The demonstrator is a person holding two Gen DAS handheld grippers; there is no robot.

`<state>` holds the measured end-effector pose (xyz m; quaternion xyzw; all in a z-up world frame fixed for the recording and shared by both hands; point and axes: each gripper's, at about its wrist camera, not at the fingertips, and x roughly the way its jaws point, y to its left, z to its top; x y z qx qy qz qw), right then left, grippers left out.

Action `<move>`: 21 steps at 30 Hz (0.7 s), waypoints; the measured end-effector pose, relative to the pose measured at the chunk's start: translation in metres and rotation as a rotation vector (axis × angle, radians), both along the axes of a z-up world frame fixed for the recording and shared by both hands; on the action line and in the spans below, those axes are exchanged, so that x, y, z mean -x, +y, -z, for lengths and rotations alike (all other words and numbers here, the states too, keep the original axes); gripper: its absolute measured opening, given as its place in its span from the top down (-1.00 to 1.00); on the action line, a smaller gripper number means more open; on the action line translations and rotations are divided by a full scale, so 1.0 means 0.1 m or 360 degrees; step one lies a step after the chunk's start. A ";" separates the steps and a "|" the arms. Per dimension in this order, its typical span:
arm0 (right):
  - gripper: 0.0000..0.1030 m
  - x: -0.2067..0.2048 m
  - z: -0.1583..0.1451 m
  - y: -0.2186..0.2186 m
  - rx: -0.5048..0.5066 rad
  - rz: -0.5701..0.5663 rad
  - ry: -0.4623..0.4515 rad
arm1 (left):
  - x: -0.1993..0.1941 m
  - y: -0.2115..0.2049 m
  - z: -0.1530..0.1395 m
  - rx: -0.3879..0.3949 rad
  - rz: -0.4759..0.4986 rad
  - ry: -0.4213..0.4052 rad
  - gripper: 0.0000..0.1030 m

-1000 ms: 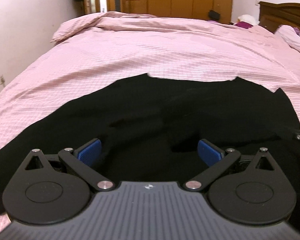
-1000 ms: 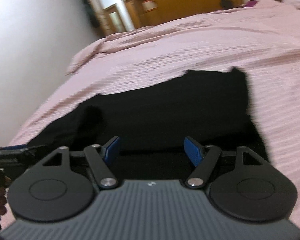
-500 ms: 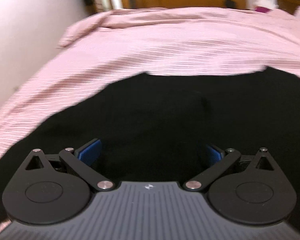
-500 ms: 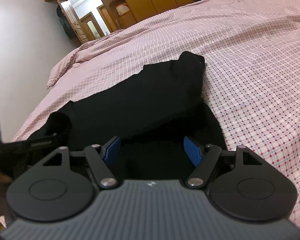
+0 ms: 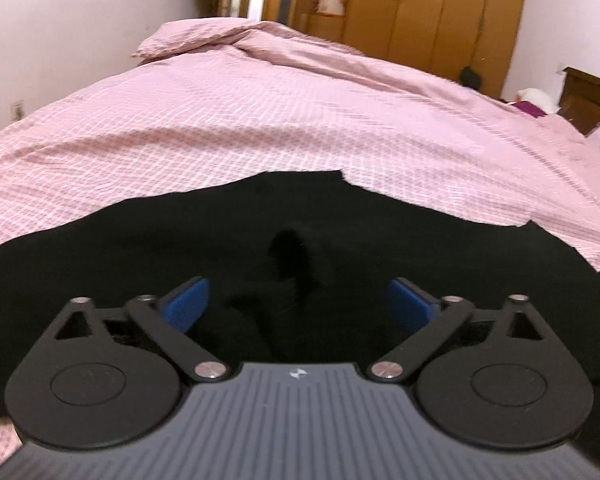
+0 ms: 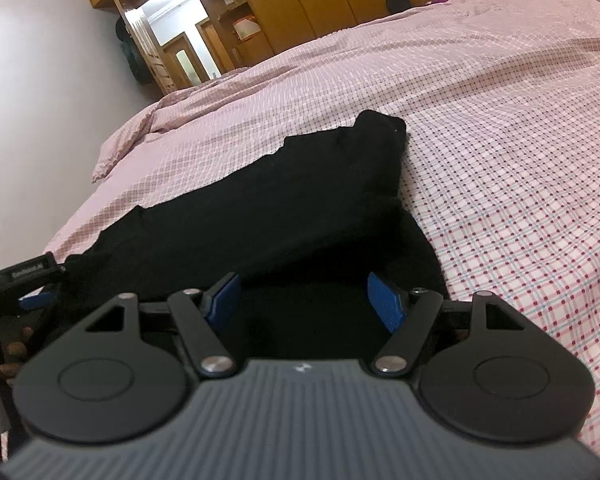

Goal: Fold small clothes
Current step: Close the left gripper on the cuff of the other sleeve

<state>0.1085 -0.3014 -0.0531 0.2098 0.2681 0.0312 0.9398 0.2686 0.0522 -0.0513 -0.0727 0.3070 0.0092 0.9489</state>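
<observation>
Pink bed point(image 5: 260, 128): our left claw point(image 5: 298, 302) closing over black garment point(image 5: 180, 240), nothing pinched; right claw point(image 6: 304, 300) wide. Next, grip the near edge.

Black garment point(image 5: 180, 248) on pink checked bedcover point(image 5: 300, 120)

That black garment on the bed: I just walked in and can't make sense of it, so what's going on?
A person holds a gripper in each hand over a black garment spread on the pink checked bedcover. The left gripper sits low over the cloth, its fingers closing with fabric between them but not yet pinched. The right gripper is open above the garment's near edge. No fold is visible yet.
</observation>
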 end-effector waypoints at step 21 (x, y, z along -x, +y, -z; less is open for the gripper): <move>-0.38 -0.20 0.04 -0.07 0.0171 0.0168 -0.0036 | -0.07 -0.05 0.11 -0.0313 -0.0011 0.0015 0.25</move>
